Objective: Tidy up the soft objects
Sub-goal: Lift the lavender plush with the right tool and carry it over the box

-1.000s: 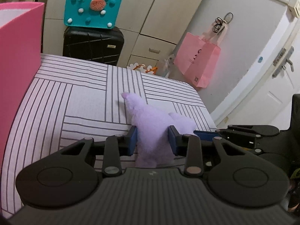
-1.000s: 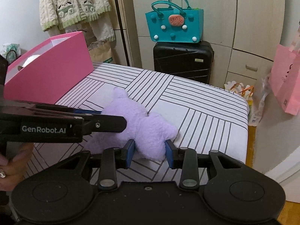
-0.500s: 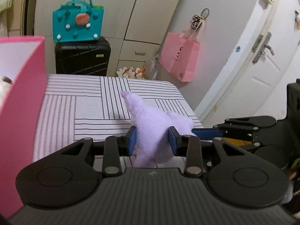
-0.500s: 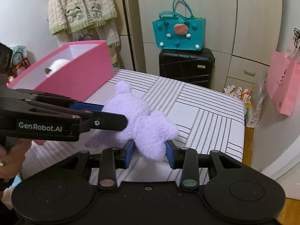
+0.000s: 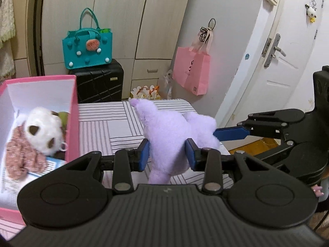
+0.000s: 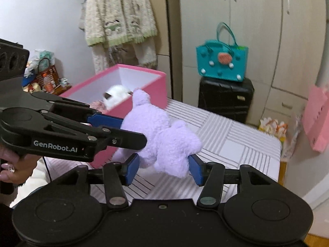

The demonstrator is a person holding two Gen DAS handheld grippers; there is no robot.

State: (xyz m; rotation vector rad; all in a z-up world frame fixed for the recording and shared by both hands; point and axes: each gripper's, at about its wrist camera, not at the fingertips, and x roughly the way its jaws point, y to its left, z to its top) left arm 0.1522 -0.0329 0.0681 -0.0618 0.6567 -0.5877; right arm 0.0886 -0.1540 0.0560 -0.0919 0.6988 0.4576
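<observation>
The left gripper (image 5: pixel 167 154) fingers pinch the purple plush toy (image 5: pixel 174 135), lifted above the striped bed (image 5: pixel 115 123). The right gripper (image 6: pixel 163 169) fingers have just been opening, the toy between them. Pink box (image 5: pixel 72 115) alongside.

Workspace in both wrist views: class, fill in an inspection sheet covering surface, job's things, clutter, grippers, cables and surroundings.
surface: striped bed cover, flat.
job's things: purple plush held above it; pink box holds panda plush.
clutter: nothing seen.
grippers: left gripper shut on purple plush; right gripper has just been opening, plush between its jaws.
cables: one thin dark cord, lower left.
surroundings: teal bag on black suitcase; pink paper bag hanging.
</observation>
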